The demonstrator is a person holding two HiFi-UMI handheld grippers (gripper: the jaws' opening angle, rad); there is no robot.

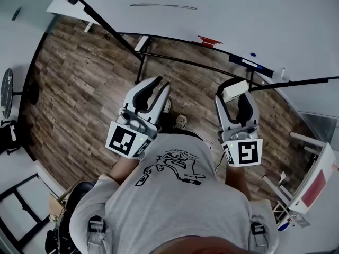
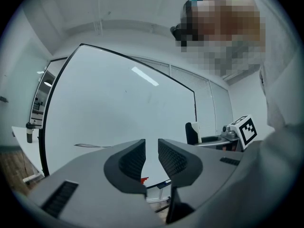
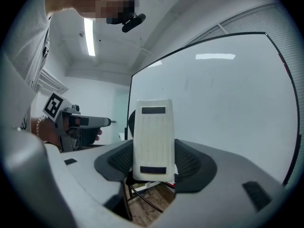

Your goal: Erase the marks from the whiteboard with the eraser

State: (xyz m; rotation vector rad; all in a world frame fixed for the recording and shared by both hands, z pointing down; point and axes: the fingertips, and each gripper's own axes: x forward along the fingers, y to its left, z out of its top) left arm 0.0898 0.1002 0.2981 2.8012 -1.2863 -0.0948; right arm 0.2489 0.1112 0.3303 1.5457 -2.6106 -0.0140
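Observation:
The whiteboard (image 1: 238, 15) stands ahead of me and carries one thin dark line (image 1: 163, 6) near its upper left; the same line (image 2: 92, 146) shows in the left gripper view. My right gripper (image 1: 237, 92) is shut on the white eraser (image 1: 234, 91), held upright short of the board. In the right gripper view the eraser (image 3: 153, 137) fills the space between the jaws, the whiteboard (image 3: 223, 108) behind it. My left gripper (image 1: 157, 84) hangs beside it at the same height, open by a narrow gap (image 2: 152, 144) with nothing in it.
A red item (image 1: 210, 40) and a blue-capped marker (image 1: 252, 55) lie on the board's tray. The black stand legs (image 1: 140, 62) cross the wooden floor (image 1: 79, 89) below. A white table (image 1: 312, 184) is at the right, a black chair (image 1: 8, 89) at the left.

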